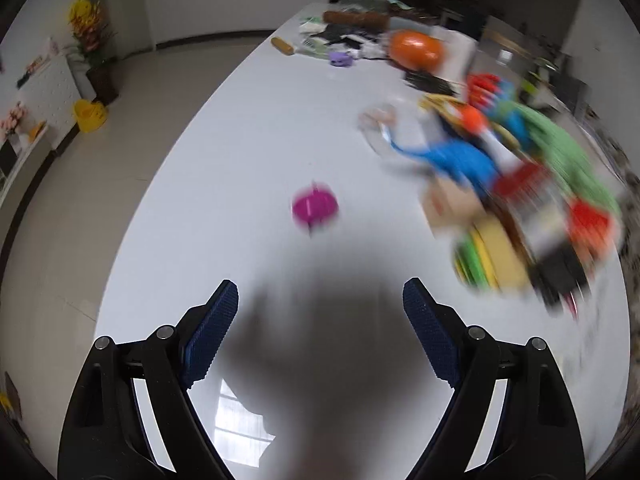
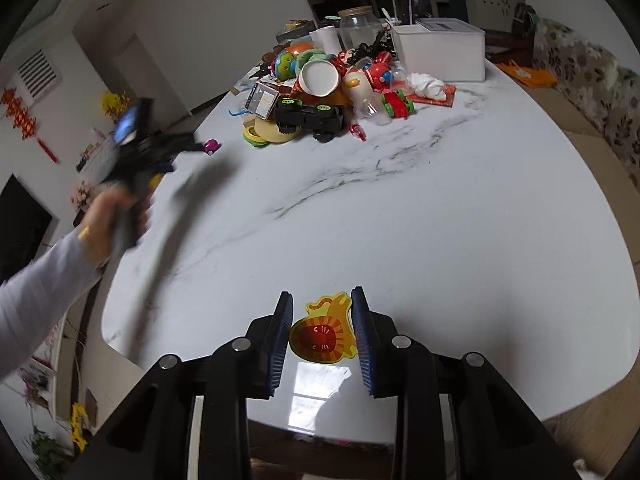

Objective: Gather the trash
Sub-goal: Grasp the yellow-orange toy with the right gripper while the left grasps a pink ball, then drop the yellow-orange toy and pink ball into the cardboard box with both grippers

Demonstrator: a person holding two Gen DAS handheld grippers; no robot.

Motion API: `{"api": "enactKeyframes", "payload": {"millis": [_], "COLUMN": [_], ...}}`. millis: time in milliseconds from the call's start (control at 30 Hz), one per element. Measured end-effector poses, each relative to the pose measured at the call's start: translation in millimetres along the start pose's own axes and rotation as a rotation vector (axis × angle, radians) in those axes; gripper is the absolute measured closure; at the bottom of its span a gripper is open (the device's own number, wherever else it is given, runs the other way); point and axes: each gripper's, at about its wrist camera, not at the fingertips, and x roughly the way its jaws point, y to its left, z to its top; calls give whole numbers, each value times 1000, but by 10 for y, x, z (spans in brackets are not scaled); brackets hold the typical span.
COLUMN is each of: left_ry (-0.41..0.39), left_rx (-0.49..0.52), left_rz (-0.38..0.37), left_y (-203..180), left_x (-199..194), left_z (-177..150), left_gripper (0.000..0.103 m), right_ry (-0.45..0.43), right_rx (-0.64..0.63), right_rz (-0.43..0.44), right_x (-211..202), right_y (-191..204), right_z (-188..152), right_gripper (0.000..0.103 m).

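Observation:
My right gripper (image 2: 322, 300) has its blue pads on either side of a yellow and orange lion-face sticker (image 2: 323, 336), which lies flat on the white marble table (image 2: 400, 208) near its front edge; whether the pads touch it I cannot tell. My left gripper (image 1: 320, 292) is open and empty above the table, and a small magenta toy (image 1: 315, 207) lies ahead of it. The left gripper also shows blurred in the right wrist view (image 2: 140, 148), held in a hand at the left. A crumpled white tissue (image 2: 426, 84) lies by the pile.
A pile of toys and packaging (image 2: 320, 92) fills the far middle of the table, with a white box (image 2: 440, 52), a glass jar (image 2: 358, 26) and a black toy truck (image 2: 310, 118). In the left wrist view the pile (image 1: 520, 184) lies blurred on the right.

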Motion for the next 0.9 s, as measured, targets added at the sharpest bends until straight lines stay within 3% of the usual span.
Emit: {"api": "enactKeyframes", "payload": {"millis": [133, 167, 200, 267, 367, 500, 700, 800, 900], "left_ry": [16, 24, 38, 55, 63, 24, -40, -29, 14], "left_rx": [-22, -21, -19, -6, 5, 21, 193, 303, 359], "left_rz": [55, 62, 67, 81, 31, -45, -150, -189, -240], "left_y": [37, 40, 32, 10, 20, 86, 44, -19, -51], "left_x": [339, 386, 436, 463, 409, 32, -1020, -1574, -1871], "left_z": [356, 382, 402, 419, 377, 192, -548, -1142, -1629], "left_gripper": [20, 25, 46, 69, 70, 70, 70, 70, 70], "right_ry": [3, 8, 13, 21, 14, -7, 3, 31, 73], "right_rx": [33, 40, 43, 38, 22, -13, -113, -189, -278], "right_rz": [18, 24, 31, 42, 60, 87, 133, 146, 151], "right_x": [-60, -67, -64, -72, -82, -80, -56, -63, -73], "right_y": [29, 37, 44, 72, 118, 235, 574, 775, 953], "right_z": [-60, -77, -86, -92, -32, 100, 156, 103, -18], "right_gripper": [73, 73, 73, 73, 73, 73, 73, 73, 73]}}
